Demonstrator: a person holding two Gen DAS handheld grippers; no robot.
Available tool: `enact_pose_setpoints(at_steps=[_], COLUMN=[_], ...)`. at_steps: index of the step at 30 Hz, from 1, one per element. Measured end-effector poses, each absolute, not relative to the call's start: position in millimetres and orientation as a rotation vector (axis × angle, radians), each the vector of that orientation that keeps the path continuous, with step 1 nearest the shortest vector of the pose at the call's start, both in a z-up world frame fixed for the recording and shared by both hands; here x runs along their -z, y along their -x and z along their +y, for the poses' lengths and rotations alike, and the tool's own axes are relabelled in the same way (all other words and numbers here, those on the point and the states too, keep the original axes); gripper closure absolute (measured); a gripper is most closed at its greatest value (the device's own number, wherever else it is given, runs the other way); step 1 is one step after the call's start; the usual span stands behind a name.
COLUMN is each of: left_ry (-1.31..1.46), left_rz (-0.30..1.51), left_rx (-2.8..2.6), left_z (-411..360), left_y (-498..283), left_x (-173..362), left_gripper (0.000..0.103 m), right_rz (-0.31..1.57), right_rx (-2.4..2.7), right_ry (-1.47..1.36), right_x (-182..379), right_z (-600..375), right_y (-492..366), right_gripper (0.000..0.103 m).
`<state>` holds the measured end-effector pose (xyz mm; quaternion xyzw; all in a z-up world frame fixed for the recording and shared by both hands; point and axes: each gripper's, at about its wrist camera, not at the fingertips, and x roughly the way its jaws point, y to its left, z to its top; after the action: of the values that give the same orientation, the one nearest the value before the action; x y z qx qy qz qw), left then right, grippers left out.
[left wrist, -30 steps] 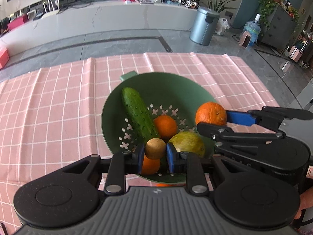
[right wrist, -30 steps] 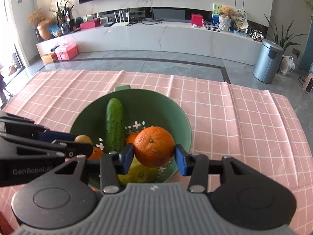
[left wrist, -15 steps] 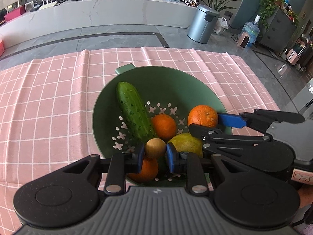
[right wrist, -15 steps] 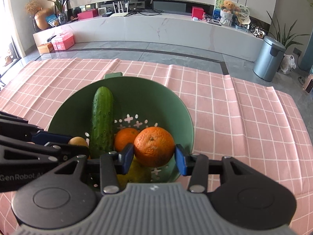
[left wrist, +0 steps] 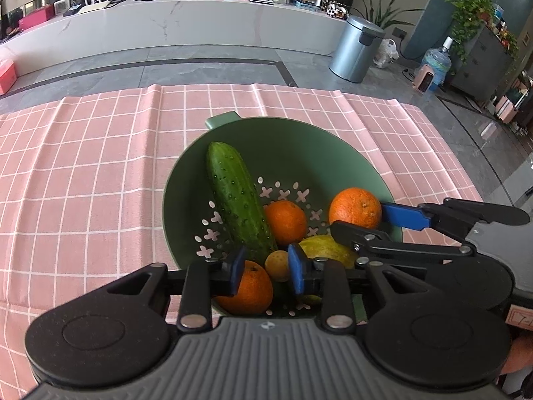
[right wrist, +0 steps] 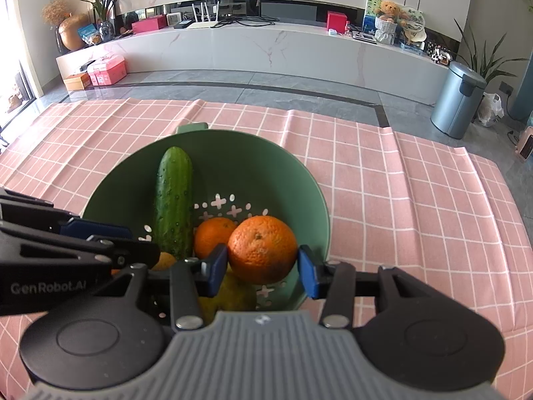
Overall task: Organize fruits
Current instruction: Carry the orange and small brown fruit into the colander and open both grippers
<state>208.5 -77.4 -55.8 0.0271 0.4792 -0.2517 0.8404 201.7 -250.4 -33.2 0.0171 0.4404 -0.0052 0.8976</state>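
Pink cloth with a white grid (left wrist: 100, 173) covers the table and is creased in long folds running away from the cameras. On it stands a green colander (left wrist: 299, 146) with cross-shaped holes in its floor. A cucumber (left wrist: 236, 196) is leaned against the inner wall, with an orange (left wrist: 285, 221), a second orange (left wrist: 248, 288) and a yellow-green fruit (left wrist: 324, 248) beside it in the bottom.

The left gripper (left wrist: 266, 268) is held over the near rim. Its jaws are opening, and a small brownish-yellow fruit (left wrist: 277, 265) sits between them, close against one blue pad and clear of the other. The right gripper (right wrist: 263, 265) is closed on a larger orange (right wrist: 262, 253), which is held above the colander's floor.

Beyond the table, grey polished floor tiles are seen, then a long white marble-look counter (right wrist: 266, 50) carrying red boxes and a teddy bear (right wrist: 388, 10). A metal pedal bin (right wrist: 458, 100) is placed on the floor, with potted plants near it.
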Motion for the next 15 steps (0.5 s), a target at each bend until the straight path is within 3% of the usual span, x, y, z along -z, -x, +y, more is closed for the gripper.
enact_pose_setpoints(at_steps=[15], left_ry=[-0.012], left_rz=[0.889], left_rx=[0.501], left_z=[-66.1], left_y=[-188.4], left_x=[25.0], left_gripper=[0.047], right_rz=[0.825], right_rx=[0.018], right_ry=[-0.047], right_x=[-3.6], right_z=[-252.3], right_y=[-175.8], right_gripper=[0.054])
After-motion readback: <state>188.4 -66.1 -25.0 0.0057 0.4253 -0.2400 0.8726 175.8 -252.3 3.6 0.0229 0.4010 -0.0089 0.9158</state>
